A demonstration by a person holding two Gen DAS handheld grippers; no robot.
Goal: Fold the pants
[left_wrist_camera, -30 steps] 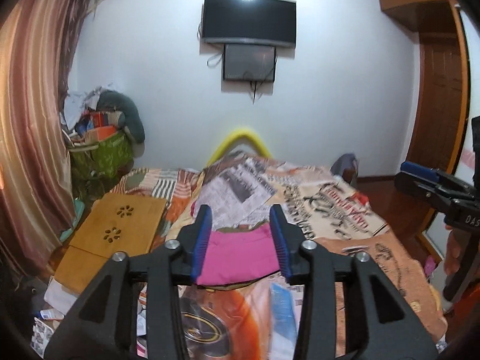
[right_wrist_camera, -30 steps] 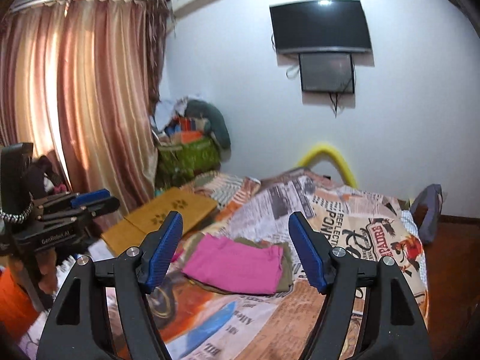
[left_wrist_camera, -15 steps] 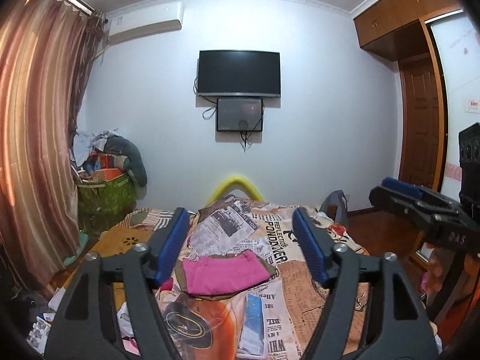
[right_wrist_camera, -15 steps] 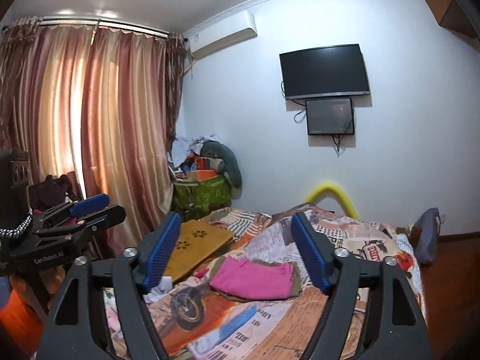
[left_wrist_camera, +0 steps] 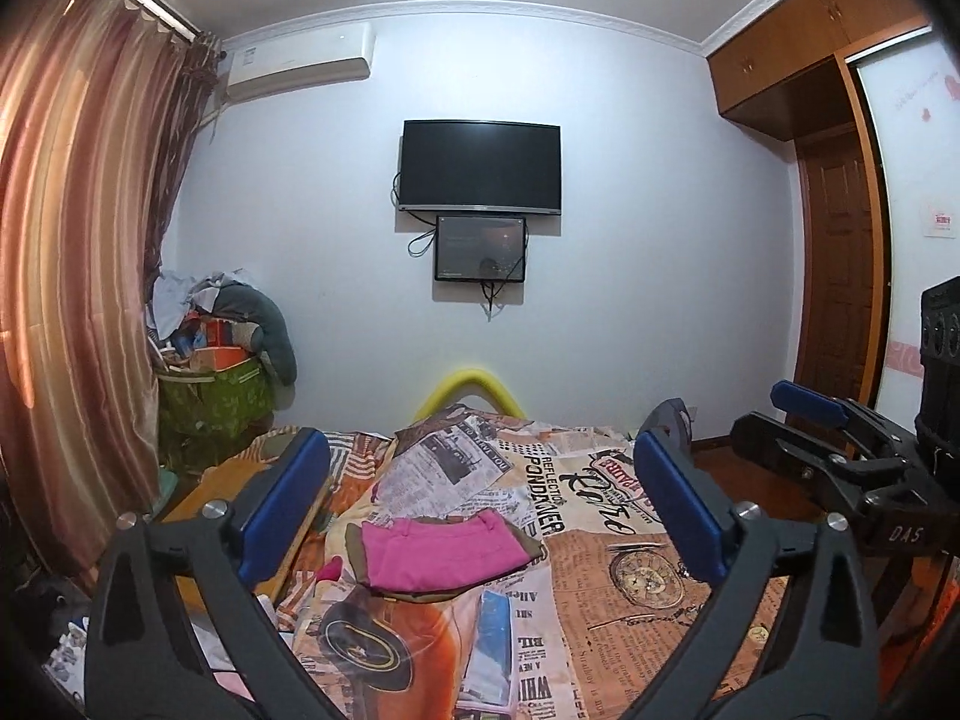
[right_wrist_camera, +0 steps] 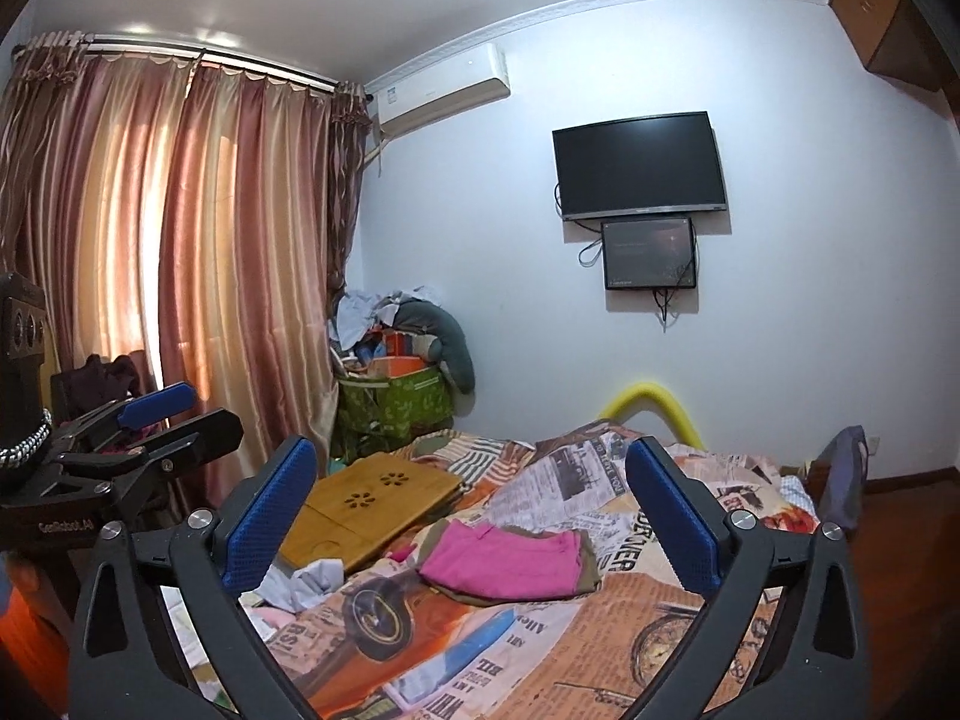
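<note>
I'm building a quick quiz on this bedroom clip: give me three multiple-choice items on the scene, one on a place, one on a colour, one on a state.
1. Where do the folded pants lie?
A. on the bed cover
B. on the wooden lap tray
C. in the green bag

2. What colour is the top garment of the folded pile?
A. blue
B. pink
C. white

3. How do the left tongs stand?
A. shut on the pants
B. shut on nothing
C. open, holding nothing

Key:
1 A, the pile rests on the newspaper-print cover beside the tray.
2 B, pink fabric lies over an olive layer.
3 C, the blue pads stand wide apart, clear of the pile; the jaws have just been opening.
</note>
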